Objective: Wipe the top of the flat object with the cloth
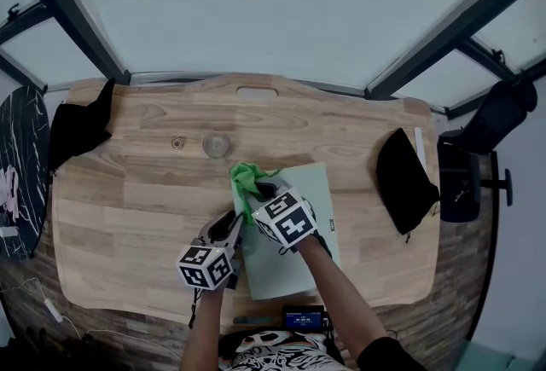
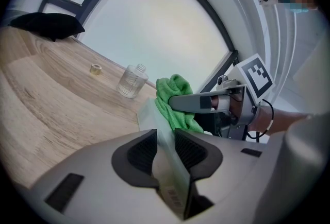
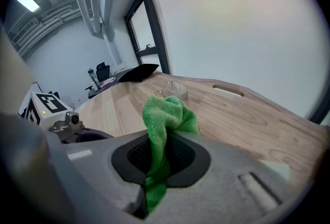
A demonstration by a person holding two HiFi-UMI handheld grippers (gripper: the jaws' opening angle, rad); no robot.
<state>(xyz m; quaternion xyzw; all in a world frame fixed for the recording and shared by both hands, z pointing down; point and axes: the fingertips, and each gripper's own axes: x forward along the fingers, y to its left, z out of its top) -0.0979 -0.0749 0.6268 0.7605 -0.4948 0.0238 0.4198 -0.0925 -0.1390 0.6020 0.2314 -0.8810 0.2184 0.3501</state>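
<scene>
- A wooden table (image 1: 128, 190) is seen from above, and a pale green flat board (image 1: 314, 186) is laid on it close to the person's edge, with its long side running away from the person
- Two black pouches are set aside, one (image 1: 405, 177) well apart to the right of the board and one (image 1: 81, 126) at the table's far left corner
- The left gripper (image 2: 165, 148) is pressed together on the board's left edge, with the thin sheet pinched between its jaws, so the board is judged to be braced for wiping
- The right gripper (image 3: 160, 153) is clamped on a green microfibre cloth (image 3: 166, 112), with one fold caught between the jaws and the bunched rest pushed out ahead of them
- In the head view the cloth is placed at the board's far left corner, touching it
- A small glass bottle (image 1: 217, 144) and a little round cap (image 1: 177, 142) are seen on the table just beyond that corner
- Gripping the cloth and steadying the board are judged done, and the wipe itself is judged to be at most begun; no streak is visible to show which part is covered, so the middle, right side and near end are taken as left to do
</scene>
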